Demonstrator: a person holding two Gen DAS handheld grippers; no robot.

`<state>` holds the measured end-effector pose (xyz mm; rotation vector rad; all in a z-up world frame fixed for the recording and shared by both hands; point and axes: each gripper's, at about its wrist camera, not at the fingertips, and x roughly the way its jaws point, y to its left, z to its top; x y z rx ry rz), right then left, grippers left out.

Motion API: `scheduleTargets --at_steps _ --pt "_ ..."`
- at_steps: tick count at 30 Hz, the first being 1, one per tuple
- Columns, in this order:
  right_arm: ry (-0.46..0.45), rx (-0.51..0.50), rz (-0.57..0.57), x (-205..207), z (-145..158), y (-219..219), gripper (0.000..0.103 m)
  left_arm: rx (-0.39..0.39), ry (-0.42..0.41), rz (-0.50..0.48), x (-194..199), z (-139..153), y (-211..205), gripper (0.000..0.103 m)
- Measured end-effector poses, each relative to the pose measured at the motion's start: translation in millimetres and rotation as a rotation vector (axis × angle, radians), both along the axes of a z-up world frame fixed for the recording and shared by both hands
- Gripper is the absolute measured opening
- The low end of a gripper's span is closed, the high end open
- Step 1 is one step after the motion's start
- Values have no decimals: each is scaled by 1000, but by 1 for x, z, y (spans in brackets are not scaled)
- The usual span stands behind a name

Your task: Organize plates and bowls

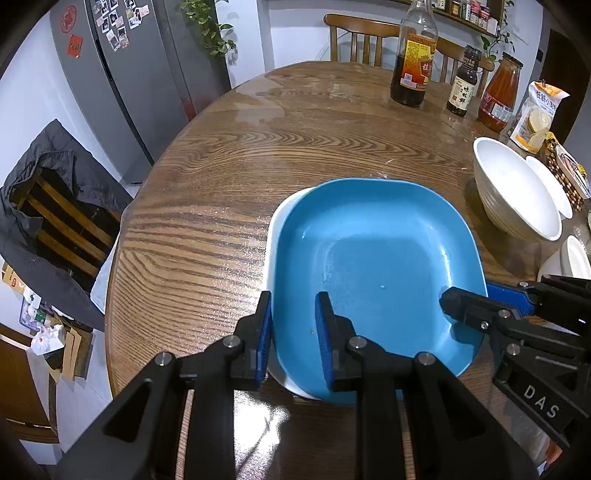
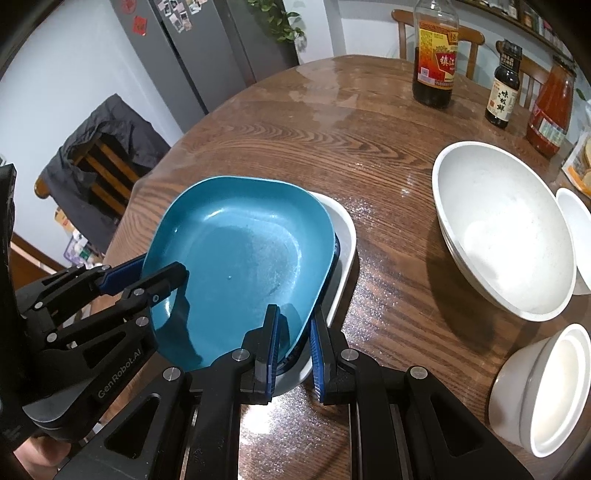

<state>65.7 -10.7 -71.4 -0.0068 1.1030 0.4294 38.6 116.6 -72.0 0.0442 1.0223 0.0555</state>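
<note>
blue plate sits askew on white plate, near edge of desk | left tongs and right tongs both straddle its rim, slightly parted; clamped or not: cannot tell | likely rigid, glazed, slippery, chippable; grip raised rim, opposite sides

1. A round wooden desk with strong grain shows wet, shiny patches.
2. A tall dark sauce bottle stands at the far side, a smaller dark bottle near it and a red sauce jar beside that.
3. A snack packet lies at the right edge.
4. A grey fridge carries photos and red stickers.
5. A dark jacket hangs over a wooden chair.
6. Another chair stands behind the desk.
7. A leafy plant hangs by the fridge.
</note>
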Motion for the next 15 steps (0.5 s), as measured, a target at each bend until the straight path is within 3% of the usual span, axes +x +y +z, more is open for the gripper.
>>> scheduleTargets --at_steps 15 --pt "-28 -33 -15 -2 5 3 17 3 -4 -2 0 1 2 23"
